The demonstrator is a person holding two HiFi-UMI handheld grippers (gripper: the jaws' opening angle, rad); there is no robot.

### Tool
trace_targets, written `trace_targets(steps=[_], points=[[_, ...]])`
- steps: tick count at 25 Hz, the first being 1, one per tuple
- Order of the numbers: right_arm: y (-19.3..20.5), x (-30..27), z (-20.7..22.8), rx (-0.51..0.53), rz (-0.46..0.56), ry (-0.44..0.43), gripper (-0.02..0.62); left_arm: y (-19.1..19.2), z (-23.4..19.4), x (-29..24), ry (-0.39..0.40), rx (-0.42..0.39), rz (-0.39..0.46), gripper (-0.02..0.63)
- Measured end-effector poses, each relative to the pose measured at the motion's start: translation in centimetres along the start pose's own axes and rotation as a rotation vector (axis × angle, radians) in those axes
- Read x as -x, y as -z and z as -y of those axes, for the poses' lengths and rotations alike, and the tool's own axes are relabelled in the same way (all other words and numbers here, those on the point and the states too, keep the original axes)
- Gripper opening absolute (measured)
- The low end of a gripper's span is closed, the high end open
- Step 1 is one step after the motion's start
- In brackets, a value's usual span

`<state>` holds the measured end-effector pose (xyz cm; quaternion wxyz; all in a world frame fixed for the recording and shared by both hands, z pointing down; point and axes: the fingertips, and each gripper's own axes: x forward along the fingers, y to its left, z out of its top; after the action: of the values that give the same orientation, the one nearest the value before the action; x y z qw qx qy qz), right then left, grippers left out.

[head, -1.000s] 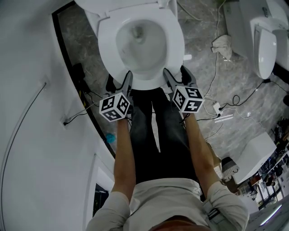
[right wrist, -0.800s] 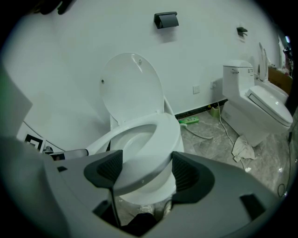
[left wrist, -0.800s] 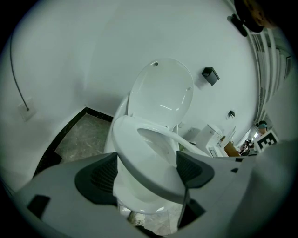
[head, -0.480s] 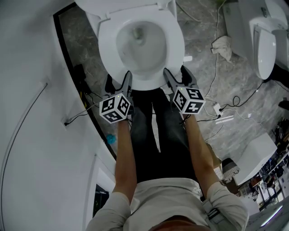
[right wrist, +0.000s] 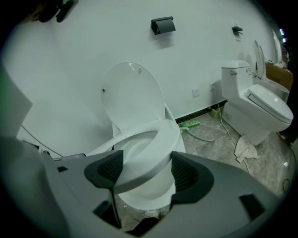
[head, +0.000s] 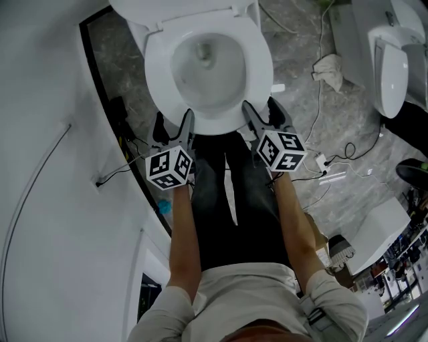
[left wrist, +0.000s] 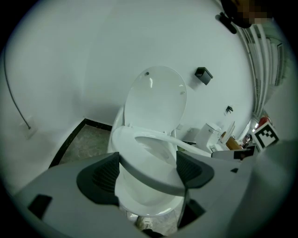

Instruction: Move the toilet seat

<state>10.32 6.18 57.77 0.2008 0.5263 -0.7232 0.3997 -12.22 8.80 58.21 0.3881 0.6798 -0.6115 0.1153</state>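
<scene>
A white toilet stands against the wall with its lid up and its seat over the bowl. My left gripper and right gripper sit side by side at the seat's front rim, both open. In the left gripper view the seat runs across the gap between the dark pads of the left gripper, grey underside showing. The right gripper view shows the same: the seat spans the right gripper. The seat's front looks raised a little off the bowl.
A second toilet stands to the right, with a crumpled rag and loose cables on the marble floor between. A white wall closes the left side. The person's legs are directly below the grippers.
The left gripper has shifted slightly down and left at the rim. The right gripper and the seat stay nearly as they were.
</scene>
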Motion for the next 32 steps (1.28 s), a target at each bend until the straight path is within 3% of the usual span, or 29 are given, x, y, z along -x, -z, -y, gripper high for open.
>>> trace_targets(steps=[7,20,27,32], points=[[-0.8,0.2,-0.2,-0.015,0.008,-0.002,0.342,-0.8,2.5,2.1,0.087,-0.122,0.016,0.396],[-2.4,0.8,-0.5,-0.053,0.036,-0.001,0.336,-1.4,7.8,5.2,0.233,-0.474,0.001,0.396],[-3.1,0.9,-0.6,-0.079,0.055,0.004,0.333,-0.5,8.7,5.1,0.255,-0.612,-0.046,0.396],[-4.0,1.1,-0.8,-0.104,0.075,-0.001,0.333,-0.8,8.7,4.2,0.221,-0.675,-0.047,0.394]])
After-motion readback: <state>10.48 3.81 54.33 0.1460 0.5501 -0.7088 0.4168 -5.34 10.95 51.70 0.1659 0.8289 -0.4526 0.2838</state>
